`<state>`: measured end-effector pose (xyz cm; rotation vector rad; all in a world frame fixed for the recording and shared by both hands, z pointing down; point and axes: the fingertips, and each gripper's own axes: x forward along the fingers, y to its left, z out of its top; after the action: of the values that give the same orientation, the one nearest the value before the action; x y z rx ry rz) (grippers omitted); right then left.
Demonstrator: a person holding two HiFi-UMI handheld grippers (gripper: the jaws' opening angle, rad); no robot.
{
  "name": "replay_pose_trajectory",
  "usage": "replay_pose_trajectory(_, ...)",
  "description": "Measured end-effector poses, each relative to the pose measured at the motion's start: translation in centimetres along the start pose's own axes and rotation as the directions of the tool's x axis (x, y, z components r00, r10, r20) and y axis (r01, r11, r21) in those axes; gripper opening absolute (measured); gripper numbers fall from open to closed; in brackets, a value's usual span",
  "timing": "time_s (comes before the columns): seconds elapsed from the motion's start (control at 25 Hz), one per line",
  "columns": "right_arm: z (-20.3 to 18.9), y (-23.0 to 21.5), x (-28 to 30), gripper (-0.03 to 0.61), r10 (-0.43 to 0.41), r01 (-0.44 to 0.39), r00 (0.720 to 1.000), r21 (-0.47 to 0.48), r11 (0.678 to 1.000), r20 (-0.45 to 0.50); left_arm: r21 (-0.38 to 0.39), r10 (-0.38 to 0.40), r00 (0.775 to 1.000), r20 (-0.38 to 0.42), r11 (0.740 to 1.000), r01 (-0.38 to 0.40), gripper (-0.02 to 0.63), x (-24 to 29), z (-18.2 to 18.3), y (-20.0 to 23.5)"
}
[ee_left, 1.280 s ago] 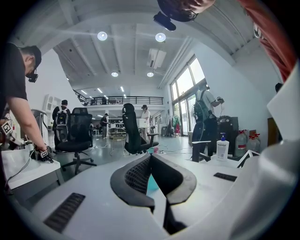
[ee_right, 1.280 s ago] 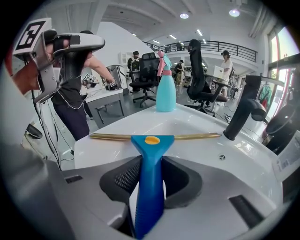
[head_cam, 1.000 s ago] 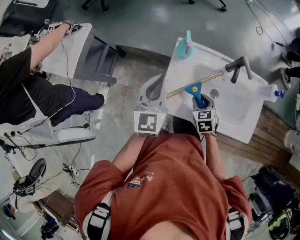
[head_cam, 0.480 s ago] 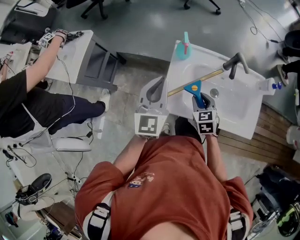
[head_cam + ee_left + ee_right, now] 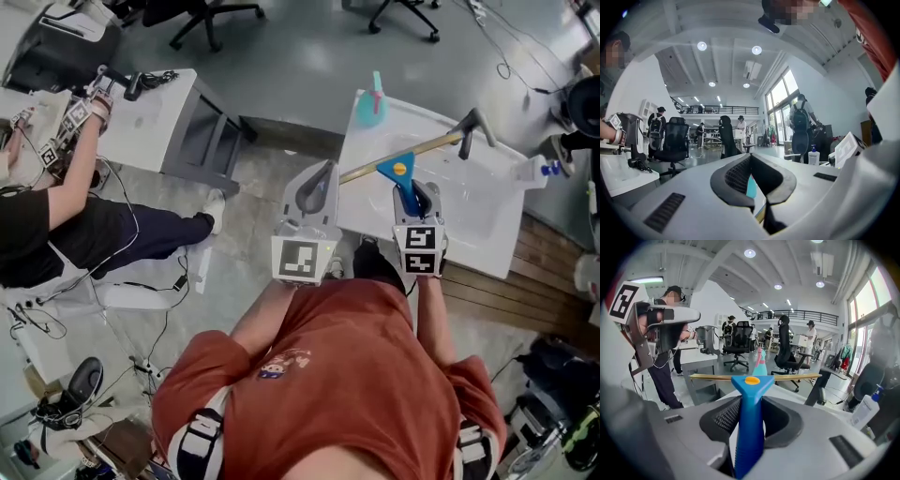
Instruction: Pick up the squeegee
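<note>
- The right gripper (image 5: 418, 199) is clamped on the blue handle of the squeegee (image 5: 401, 173).
- The handle runs along the jaws and points away from the person, with the triangular head foremost.
- The long yellowish blade (image 5: 712, 377) lies crosswise to the handle, about level, over the white sink (image 5: 487, 220).
- The left gripper (image 5: 317, 187) has its jaws together and holds nothing. It is beside the sink's left edge.

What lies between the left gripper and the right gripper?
In the head view, the left part of the squeegee's yellow blade, over the white sink's near rim; the right gripper is shut on its blue handle.
</note>
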<state>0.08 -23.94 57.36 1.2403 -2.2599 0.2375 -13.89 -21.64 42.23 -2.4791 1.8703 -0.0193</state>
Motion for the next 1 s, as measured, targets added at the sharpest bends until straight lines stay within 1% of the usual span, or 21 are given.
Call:
replay_pose_trajectory(0.28, 3.0, -1.9, -2.2, 0.140, -0.084, 0.083, 0.994, 0.012, 0.996, 0.076, 0.004, 0.000, 1.000, 0.018, 1.000, 0.000, 0.018, -0.6, 0.7, -0.3)
replay_pose_trajectory(0.48, 5.9, -4.1, -4.3, 0.140, -0.155, 0.151, 0.976, 0.043, 0.988, 0.152, 0.003, -0.007, 0.999, 0.044, 1.000, 0.007, 0.018, -0.1, 2.0, -0.6)
replay_pose_trajectory(0.72, 8.3, -8.0, -7.2, 0.140, -0.261, 0.240, 0.938, 0.115, 0.964, 0.230, 0.011, -0.023, 0.997, 0.074, 1.000, 0.023, 0.018, 1.5, 3.5, -1.6)
replay_pose_trajectory(1.0, 10.8, -11.5, -10.8, 0.140, -0.375, 0.337, 0.875, 0.172, 0.926, 0.307, 0.020, -0.051, 0.992, 0.113, 0.999, 0.049, 0.018, 3.0, 5.8, -2.1)
